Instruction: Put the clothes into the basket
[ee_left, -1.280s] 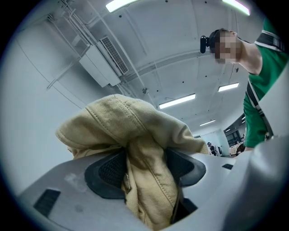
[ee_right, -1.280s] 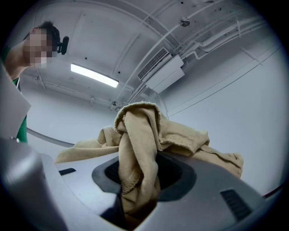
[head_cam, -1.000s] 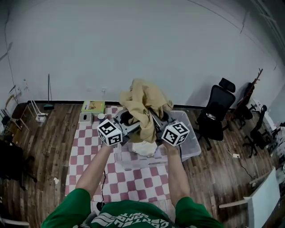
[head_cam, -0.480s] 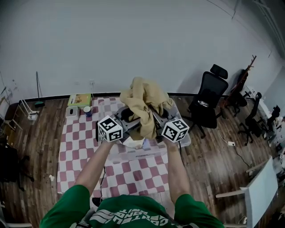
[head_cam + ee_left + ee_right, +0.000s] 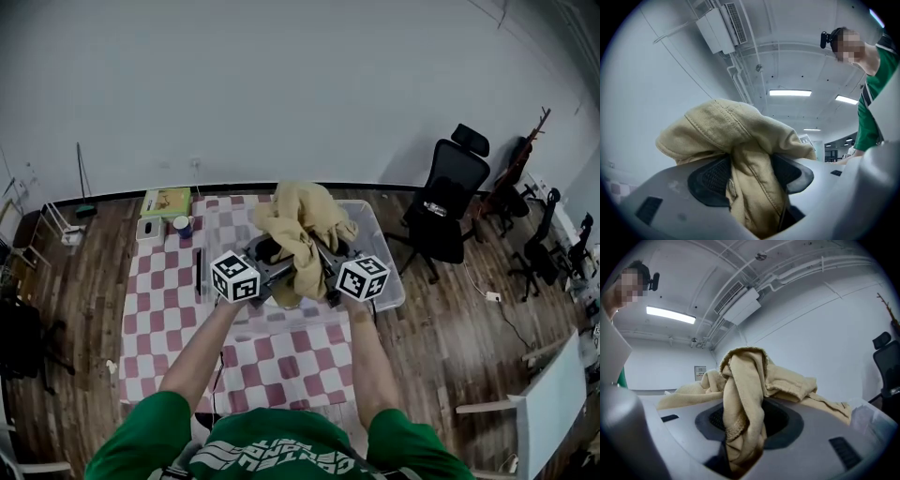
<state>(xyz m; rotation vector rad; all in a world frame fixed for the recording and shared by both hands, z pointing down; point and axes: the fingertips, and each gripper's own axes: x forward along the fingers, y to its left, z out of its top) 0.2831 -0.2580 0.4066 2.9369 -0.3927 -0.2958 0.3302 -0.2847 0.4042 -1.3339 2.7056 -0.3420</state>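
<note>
Tan, heavy-weave garment point(image 5: 302, 225) bunched up between two hand-held grippers, over the far half of a table point(image 5: 164, 319) spread with a pink-and-white checked cloth. Clamped in the left gripper point(image 5: 751, 174) by a thick fold with a stitched seam — black ribbed pads point(image 5: 710, 180) pressed into it from both sides, a rounded hump of fabric swelling above the jaws. Pinched likewise in the right gripper point(image 5: 746, 420): a twisted rope of the same fabric squeezed between its dark pads, the rest spilling off to either side across the grey jaw bodies.

From the head view, left marker cube point(image 5: 234, 277) and right marker cube point(image 5: 363, 277) side by side near the table's middle, bare forearms reaching out from green sleeves point(image 5: 141, 431), garment draped over and between the gripper tips. Held up above a clear plastic basket point(image 5: 386, 258) on the table's right side — over its near-left part. Contact between the cloth's lower end and the basket's inside: impossible to tell.

At the table's far left corner, a green box point(image 5: 167, 202), a small grey box point(image 5: 150, 228) and a cup point(image 5: 182, 225), close together. Black office chair point(image 5: 450, 202) on the wood floor point(image 5: 75, 309), right of the table.
</note>
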